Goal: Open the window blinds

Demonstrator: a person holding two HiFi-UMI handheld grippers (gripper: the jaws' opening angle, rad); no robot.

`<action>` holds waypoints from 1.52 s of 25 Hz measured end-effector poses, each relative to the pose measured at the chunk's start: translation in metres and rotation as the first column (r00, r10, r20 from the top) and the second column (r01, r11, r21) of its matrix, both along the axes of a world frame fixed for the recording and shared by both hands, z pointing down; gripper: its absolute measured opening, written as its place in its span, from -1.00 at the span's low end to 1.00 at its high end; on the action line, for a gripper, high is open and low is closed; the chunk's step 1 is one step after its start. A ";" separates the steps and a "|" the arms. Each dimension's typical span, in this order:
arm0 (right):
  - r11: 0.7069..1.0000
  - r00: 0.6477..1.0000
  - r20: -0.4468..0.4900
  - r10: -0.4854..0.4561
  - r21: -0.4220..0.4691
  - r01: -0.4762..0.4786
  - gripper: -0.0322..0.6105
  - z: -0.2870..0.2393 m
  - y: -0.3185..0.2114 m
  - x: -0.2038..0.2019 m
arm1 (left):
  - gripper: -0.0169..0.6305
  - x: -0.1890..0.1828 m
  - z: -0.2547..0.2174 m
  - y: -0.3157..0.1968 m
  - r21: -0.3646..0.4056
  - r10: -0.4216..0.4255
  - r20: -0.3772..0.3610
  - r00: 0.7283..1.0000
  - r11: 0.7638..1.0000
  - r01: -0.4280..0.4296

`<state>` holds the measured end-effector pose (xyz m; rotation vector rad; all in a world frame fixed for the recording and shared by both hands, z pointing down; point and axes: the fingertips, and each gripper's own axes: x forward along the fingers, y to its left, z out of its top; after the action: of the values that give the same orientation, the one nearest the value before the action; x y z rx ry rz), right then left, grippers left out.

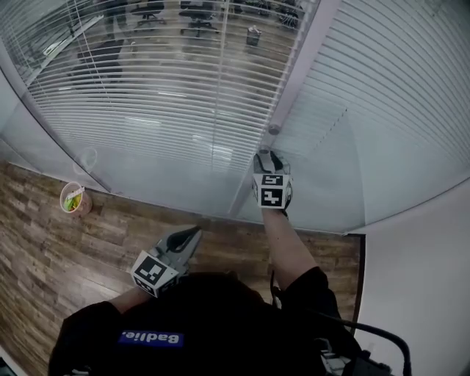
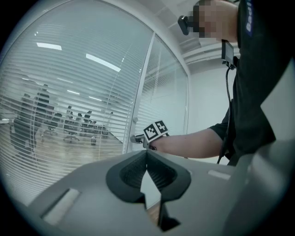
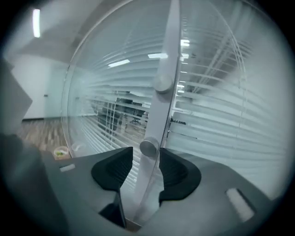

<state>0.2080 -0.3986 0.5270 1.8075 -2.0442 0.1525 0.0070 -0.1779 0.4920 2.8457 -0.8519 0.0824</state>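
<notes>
A wood-plank floor (image 1: 44, 250) lies beneath the left claw (image 1: 192, 236) and runs off to its left. On those planks, well to the left of that claw, stands a small round tub (image 1: 73, 198) with something green and yellow in it; what it holds is too small to tell. The right gripper view shows the same tub low and far left of the right claw (image 3: 145, 171). A plain white wall (image 1: 418, 294) stands to the right of the right claw. Far beyond that claw are dark office chairs (image 1: 198, 15), and long ceiling lights (image 2: 103, 62) glow high above the left claw.
</notes>
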 end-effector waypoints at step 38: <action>0.990 0.457 -0.881 -0.122 -0.076 0.118 -0.53 0.008 -0.006 -0.008 | -0.95 0.001 0.003 0.001 -0.010 0.018 -0.015 1.000 1.000 -0.018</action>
<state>0.1999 -0.4048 0.5349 1.2485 -1.3357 -0.7093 0.0075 -0.1772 0.4946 2.8408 -0.8206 0.0672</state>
